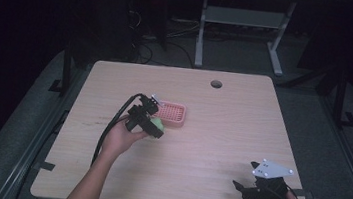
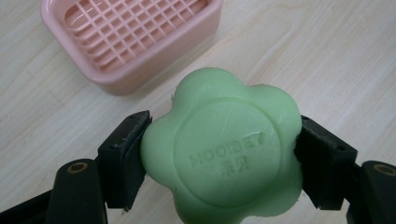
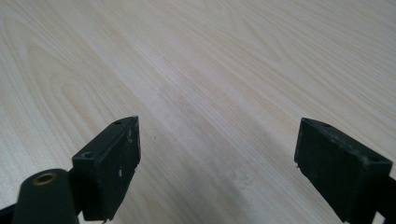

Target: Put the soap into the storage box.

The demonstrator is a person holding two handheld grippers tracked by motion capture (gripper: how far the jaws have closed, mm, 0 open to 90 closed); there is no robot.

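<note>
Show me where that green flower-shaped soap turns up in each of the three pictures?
High view: the green soap sits left of centre, held in the left gripper.
Left gripper view: it is at lower centre, clamped between the two black jaws.
Right gripper view: bare table lies between the open jaws there.
Shared landmark: the pink soap dish just beyond the soap.

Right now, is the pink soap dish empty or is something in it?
Empty. The pink soap dish shows only its bare grid, and the green soap sits outside it, clamped between the left gripper fingers.
</note>
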